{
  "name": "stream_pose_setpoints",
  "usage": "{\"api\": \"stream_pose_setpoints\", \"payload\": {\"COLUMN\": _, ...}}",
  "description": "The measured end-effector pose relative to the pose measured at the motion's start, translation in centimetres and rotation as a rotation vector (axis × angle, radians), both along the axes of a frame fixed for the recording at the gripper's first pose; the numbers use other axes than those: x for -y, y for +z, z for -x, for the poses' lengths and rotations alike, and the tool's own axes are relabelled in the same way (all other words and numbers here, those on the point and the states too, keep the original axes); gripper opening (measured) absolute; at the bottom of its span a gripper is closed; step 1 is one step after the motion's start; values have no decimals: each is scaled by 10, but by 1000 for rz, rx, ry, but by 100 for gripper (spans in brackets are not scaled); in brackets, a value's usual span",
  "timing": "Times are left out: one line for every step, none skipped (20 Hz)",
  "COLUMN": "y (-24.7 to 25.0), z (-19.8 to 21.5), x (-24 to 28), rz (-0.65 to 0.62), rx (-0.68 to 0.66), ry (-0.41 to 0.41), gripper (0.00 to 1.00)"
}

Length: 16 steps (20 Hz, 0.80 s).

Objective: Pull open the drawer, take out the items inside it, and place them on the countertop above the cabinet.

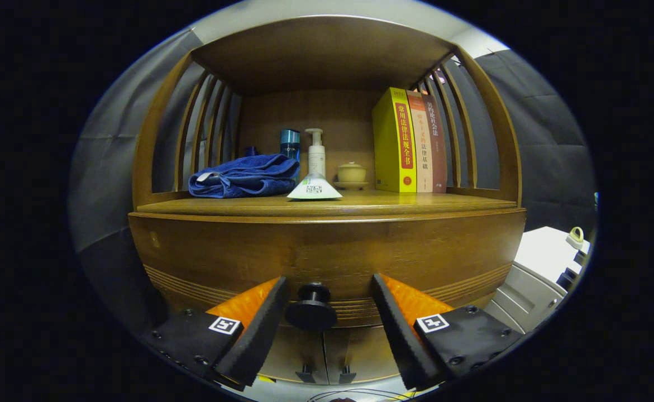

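Here the drawer [327,251] sits flush in the wooden cabinet, its front closed, and its dark round knob [311,307] stands between the two fingers of the gripper [327,304]. The jaws are spread wide, with clear gaps on both sides of the knob, so nothing is held. Whatever the drawer contains is hidden behind its front and cannot be told. On the table above the cabinet [416,204] several things already lie: a folded blue towel [243,177], a white tube [314,188] standing on its cap near the front edge, a blue bottle [290,145], a white pump bottle [316,152], a small lidded cup [352,173] on a saucer, and a row of upright books [410,142]. Whether any of these came out of the drawer cannot be judged from one moment. The scene would suit two stages equally: the gripper lined up on the knob with the drawer yet to be drawn out, or a drawer that has been emptied and pushed home again, with the gripper letting go. As it stands, the drawer is closed and the knob lies ungripped between the fingers.
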<state>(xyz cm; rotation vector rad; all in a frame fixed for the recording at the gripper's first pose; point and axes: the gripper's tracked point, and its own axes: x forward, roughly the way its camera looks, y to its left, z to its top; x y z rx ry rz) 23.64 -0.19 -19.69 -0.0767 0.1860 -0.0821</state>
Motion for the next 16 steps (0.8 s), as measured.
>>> {"api": "stream_pose_setpoints", "payload": {"y": 1, "z": -1, "x": -1, "rz": 0, "rx": 13, "ry": -1, "gripper": 99}}
{"api": "stream_pose_setpoints", "payload": {"y": 1, "z": -1, "x": -2, "rz": 11, "rx": 18, "ry": 0, "gripper": 99}}
{"api": "stream_pose_setpoints", "payload": {"y": 0, "z": -1, "x": -2, "rz": 15, "rx": 18, "ry": -1, "gripper": 99}}
{"api": "stream_pose_setpoints", "payload": {"y": 0, "z": -1, "x": -3, "rz": 16, "rx": 20, "ry": -2, "gripper": 99}}
{"api": "stream_pose_setpoints", "payload": {"y": 0, "z": -1, "x": -3, "rz": 14, "rx": 12, "ry": -3, "gripper": 99}}
{"api": "stream_pose_setpoints", "payload": {"y": 0, "z": 0, "x": -4, "rz": 9, "rx": 13, "ry": -4, "gripper": 99}}
{"api": "stream_pose_setpoints", "payload": {"y": 0, "z": 0, "x": -4, "rz": 12, "rx": 14, "ry": -4, "gripper": 99}}
{"api": "stream_pose_setpoints", "payload": {"y": 1, "z": 0, "x": -4, "rz": 13, "rx": 14, "ry": -4, "gripper": 99}}
{"api": "stream_pose_setpoints", "payload": {"y": 1, "z": 1, "x": -5, "rz": 16, "rx": 9, "ry": -3, "gripper": 99}}
{"api": "stream_pose_setpoints", "payload": {"y": 6, "z": 4, "x": -6, "rz": 18, "rx": 10, "ry": -5, "gripper": 99}}
{"api": "stream_pose_setpoints", "payload": {"y": 14, "z": 9, "x": -7, "rz": 20, "rx": 23, "ry": -3, "gripper": 99}}
{"api": "stream_pose_setpoints", "payload": {"y": 24, "z": 15, "x": -9, "rz": 25, "rx": 41, "ry": -1, "gripper": 99}}
{"api": "stream_pose_setpoints", "payload": {"y": 35, "z": 21, "x": -12, "rz": 32, "rx": 56, "ry": -2, "gripper": 99}}
{"api": "stream_pose_setpoints", "payload": {"y": 44, "z": 28, "x": -14, "rz": 37, "rx": 66, "ry": -1, "gripper": 99}}
{"api": "stream_pose_setpoints", "payload": {"y": 53, "z": 37, "x": -17, "rz": 40, "rx": 75, "ry": 1, "gripper": 99}}
{"api": "stream_pose_setpoints", "payload": {"y": 62, "z": 46, "x": -20, "rz": 42, "rx": 84, "ry": 4, "gripper": 99}}
